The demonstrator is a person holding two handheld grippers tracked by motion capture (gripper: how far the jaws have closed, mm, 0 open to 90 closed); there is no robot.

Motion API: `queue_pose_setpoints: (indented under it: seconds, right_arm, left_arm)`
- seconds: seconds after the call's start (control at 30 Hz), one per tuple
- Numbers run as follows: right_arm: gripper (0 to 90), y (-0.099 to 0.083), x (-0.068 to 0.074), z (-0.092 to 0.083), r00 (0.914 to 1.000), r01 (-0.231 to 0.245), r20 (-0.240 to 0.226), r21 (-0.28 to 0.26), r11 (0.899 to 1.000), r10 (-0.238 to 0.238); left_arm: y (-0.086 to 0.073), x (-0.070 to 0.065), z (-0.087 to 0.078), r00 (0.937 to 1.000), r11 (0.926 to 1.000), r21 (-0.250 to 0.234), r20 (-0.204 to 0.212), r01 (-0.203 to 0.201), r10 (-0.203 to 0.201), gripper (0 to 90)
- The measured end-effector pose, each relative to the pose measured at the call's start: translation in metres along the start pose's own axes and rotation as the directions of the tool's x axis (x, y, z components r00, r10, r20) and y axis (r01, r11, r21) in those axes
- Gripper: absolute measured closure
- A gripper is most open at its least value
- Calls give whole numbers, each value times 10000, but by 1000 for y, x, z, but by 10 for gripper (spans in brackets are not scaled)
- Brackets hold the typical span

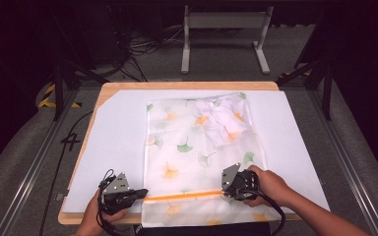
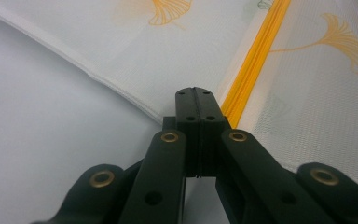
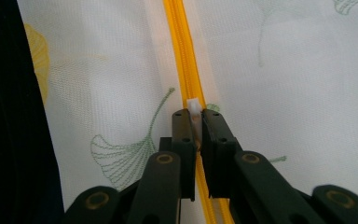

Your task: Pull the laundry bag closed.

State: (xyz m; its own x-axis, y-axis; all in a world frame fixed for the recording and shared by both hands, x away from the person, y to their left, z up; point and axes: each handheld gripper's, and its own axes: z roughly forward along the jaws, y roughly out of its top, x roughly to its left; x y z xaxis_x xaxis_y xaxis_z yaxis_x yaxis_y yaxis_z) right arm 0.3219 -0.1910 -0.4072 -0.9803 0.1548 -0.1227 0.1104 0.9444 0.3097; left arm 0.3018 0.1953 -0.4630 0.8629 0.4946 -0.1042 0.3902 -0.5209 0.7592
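On the counter (image 1: 108, 93), over a white sheet (image 1: 113, 142), lies a flat mesh laundry bag (image 1: 192, 157) printed with green and yellow ginkgo leaves, its near end hanging just over the counter's front edge. An orange zipper (image 1: 182, 196) runs across that near end, and a bundled white garment (image 1: 224, 120) shows through the mesh toward the far right corner.

The left gripper (image 2: 195, 95) has its jaws pressed together at the bag's left edge, where the zipper begins; whether it pinches the fabric there or merely rests on it I cannot tell. The right gripper (image 3: 194, 116) is clamped on the small white zipper pull (image 3: 194, 106), which stands up between its jaw tips.

The bag looks light, thin and limp, a fine net that would bunch and slide on the smooth sheet rather than hold shape. The plastic coil teeth seem the only firm line, so the pull tab and the seam end beside the zipper are probably the sensible holds, one anchoring while the other draws.
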Motion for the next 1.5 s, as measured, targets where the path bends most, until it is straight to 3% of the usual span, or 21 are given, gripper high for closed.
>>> queue_pose_setpoints:
  seconds: [1.17, 1.5]
  right_arm:
    - [841, -47, -9, -19, 9942, -939, 507, -148, 9955, 946]
    - [841, -58, -10, -20, 9917, -1158, 569, 84, 9932, 1151]
  left_arm:
    - [0, 0, 0, 10000, 10000, 12, 4, 65, -65, 900]
    - [0, 0, 0, 10000, 10000, 17, -2, 60, -60, 900]
